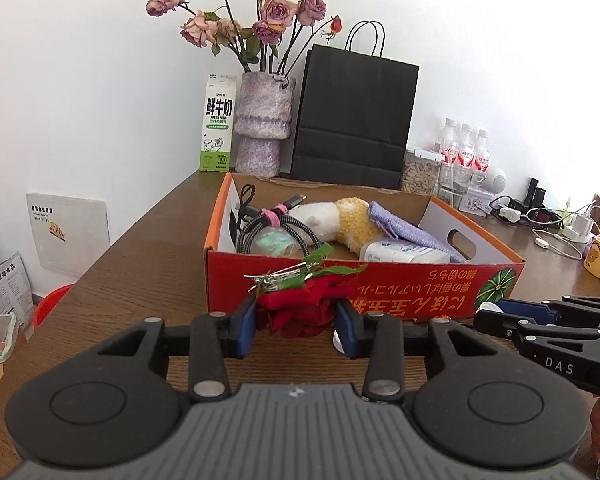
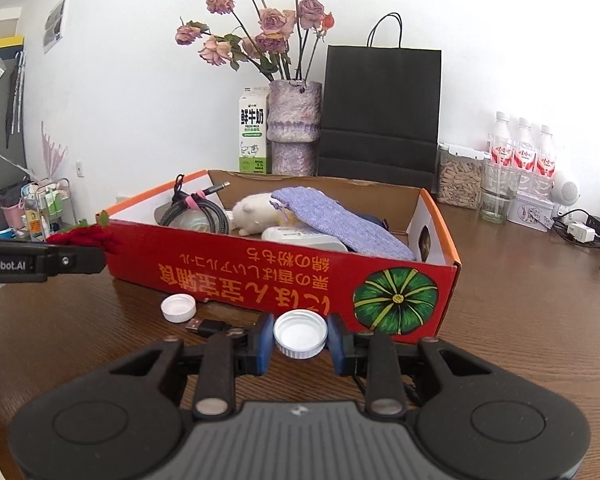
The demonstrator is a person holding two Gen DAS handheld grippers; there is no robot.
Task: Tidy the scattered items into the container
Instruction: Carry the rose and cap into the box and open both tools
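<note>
The left gripper clenches a red rose at frame centre, just before the box. The right gripper grips 1 white cap. Next, probably: lift both over the wall, release.

Both views are bright and evenly lit by soft daylight, with the white wall nearly blown out and only faint, diffuse shadows under the red cardboard box on the wooden table. Fisheye distortion bends the table edges and wall lines strongly toward the dark rounded corners. The centre is sharp enough to read the box print, while the far clutter at the sides goes soft and smeared.
</note>
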